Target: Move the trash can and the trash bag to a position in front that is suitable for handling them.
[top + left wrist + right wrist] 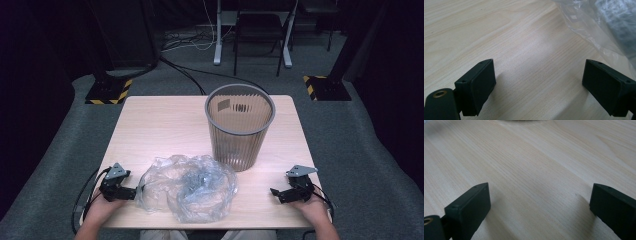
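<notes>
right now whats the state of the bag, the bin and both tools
clear plastic bag: crumpled, lying loose on the table, not in the bin
waste bin: upright on the table, no liner fitted
left tool: open, nothing between its jaws, right beside the bag's edge
right tool: open, nothing between its jaws, apart from bag and bin
</notes>
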